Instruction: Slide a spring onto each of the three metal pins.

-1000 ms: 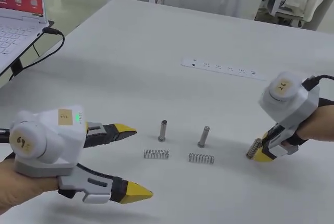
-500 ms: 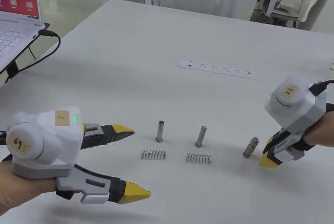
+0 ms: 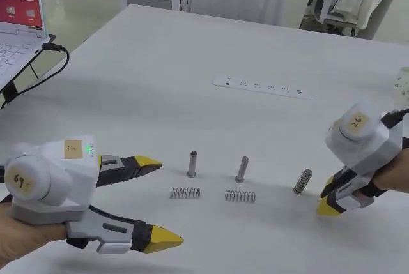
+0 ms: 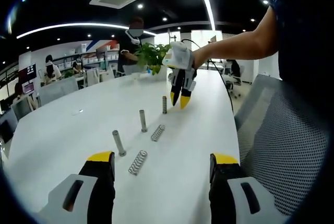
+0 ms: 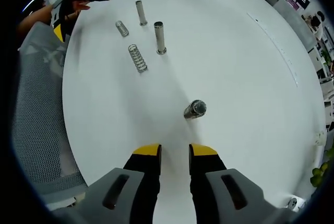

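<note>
Two bare metal pins stand upright on the white table. A third pin, to their right, wears a spring around it and stands free. Two loose springs lie flat just in front of the bare pins. My right gripper hovers just right of the sprung pin, its jaws slightly apart with nothing between them. My left gripper is wide open and holds nothing, left of the pins and the nearest spring.
A white power strip lies farther back on the table. A laptop with a black cable sits at the far left edge. A mesh chair is at the near side of the table.
The right gripper has let go of the spring on the third pin and drawn back to the right. The spring stays on the pin. The left gripper holds its place.
</note>
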